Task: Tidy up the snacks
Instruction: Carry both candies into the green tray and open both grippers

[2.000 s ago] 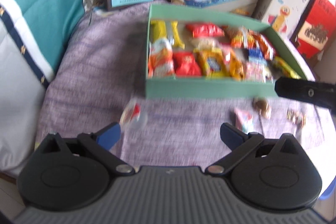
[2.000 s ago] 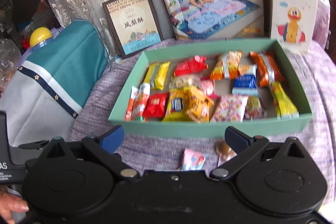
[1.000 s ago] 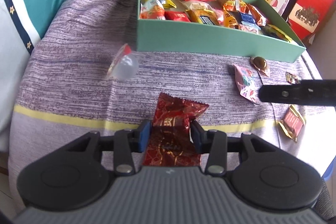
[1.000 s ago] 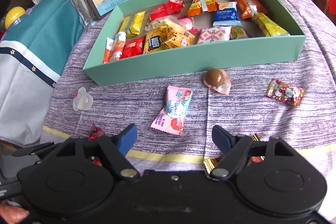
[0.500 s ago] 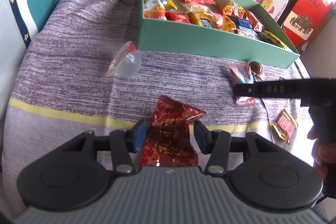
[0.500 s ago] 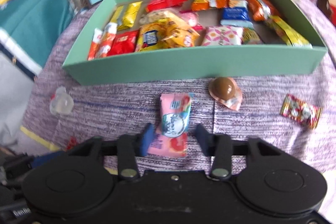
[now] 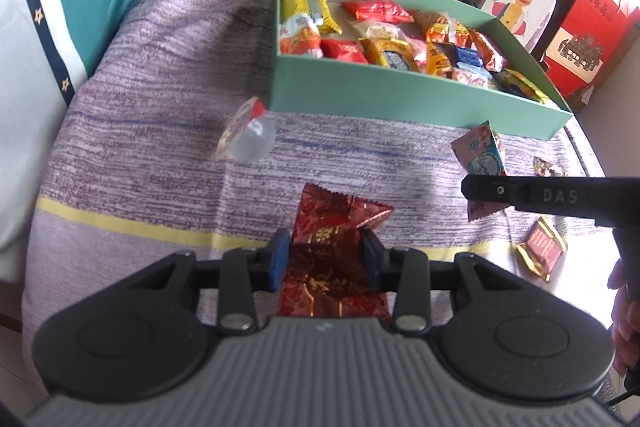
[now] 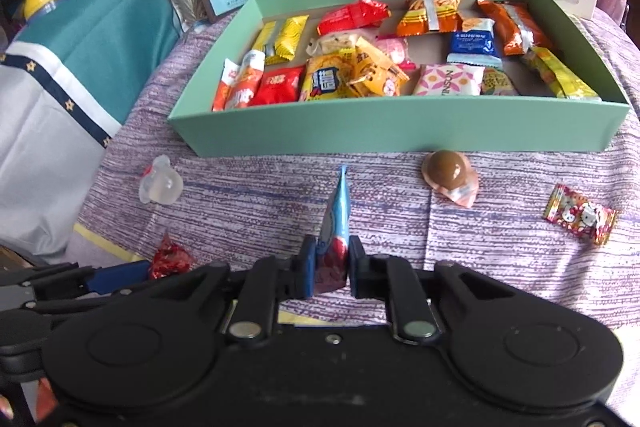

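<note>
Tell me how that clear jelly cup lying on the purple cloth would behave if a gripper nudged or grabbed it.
The clear jelly cup lies tipped on its side with a rounded body, so a nudge would probably roll or pivot it. Its smooth, glossy plastic looks slippery for flat pads. It seems small and light, and the thin wall would likely dent under a hard squeeze.

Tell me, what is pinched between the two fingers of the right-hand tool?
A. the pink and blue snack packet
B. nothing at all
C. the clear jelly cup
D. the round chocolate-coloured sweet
A: the right gripper has its pads pressed on the pink and blue snack packet, which stands on edge between them, while the round brown sweet and the clear jelly cup lie apart on the purple cloth.
</note>
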